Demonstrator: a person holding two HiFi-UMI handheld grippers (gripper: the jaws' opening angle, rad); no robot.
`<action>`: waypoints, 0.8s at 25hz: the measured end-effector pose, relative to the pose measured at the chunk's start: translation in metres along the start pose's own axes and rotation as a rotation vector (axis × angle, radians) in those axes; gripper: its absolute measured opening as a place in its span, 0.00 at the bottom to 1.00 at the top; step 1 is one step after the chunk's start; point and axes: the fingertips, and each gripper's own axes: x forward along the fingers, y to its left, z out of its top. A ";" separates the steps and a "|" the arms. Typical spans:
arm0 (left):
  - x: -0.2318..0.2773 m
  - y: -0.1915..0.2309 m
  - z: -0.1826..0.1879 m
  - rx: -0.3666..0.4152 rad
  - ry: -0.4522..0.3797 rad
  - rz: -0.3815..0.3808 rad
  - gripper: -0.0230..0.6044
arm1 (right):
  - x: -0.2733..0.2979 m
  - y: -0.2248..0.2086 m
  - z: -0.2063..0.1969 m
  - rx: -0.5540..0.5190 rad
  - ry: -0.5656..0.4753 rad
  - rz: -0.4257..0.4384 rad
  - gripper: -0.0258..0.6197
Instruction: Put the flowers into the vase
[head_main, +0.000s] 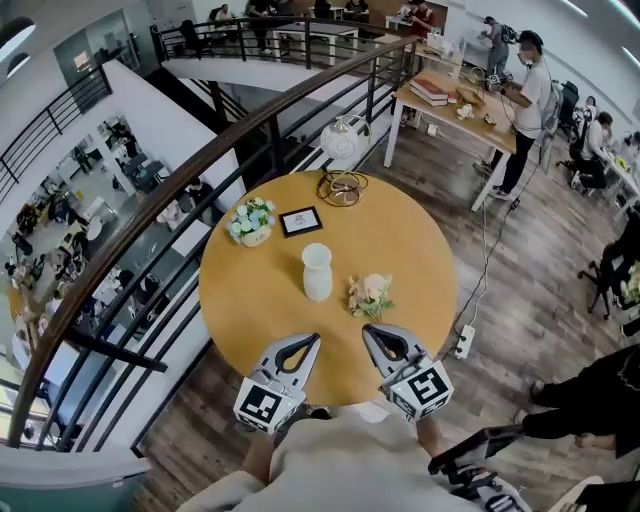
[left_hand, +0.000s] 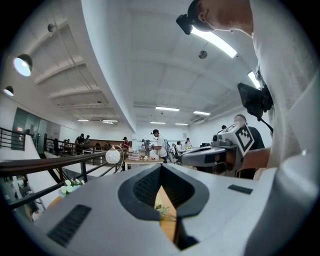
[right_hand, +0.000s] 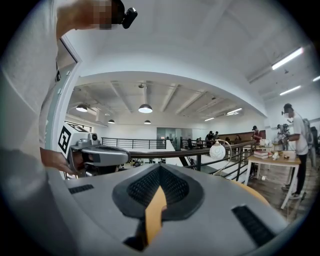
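Left gripper (head_main: 308, 342): jaws pressed together, empty, at worktop (head_main: 420, 230) near edge.
Right gripper (head_main: 372, 332): jaws pressed together, empty, same edge.
Flowers (head_main: 370, 295): lying toward near edge, beside vase (head_main: 317, 271).
Vase: upright, mid-worktop.

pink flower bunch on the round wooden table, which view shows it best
Head view: the pink flower bunch lies whole beside the white vase. Left gripper view catches only a sprig past its jaws; right gripper view shows none.
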 end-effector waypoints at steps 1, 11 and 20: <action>0.002 0.008 0.002 0.000 -0.006 -0.001 0.05 | 0.008 -0.002 0.002 -0.002 -0.001 0.001 0.05; 0.002 0.040 -0.019 -0.023 0.034 0.005 0.05 | 0.045 -0.002 -0.020 0.026 0.032 0.015 0.05; 0.022 0.043 -0.021 -0.052 0.011 0.063 0.05 | 0.045 -0.032 -0.031 0.062 0.058 0.031 0.05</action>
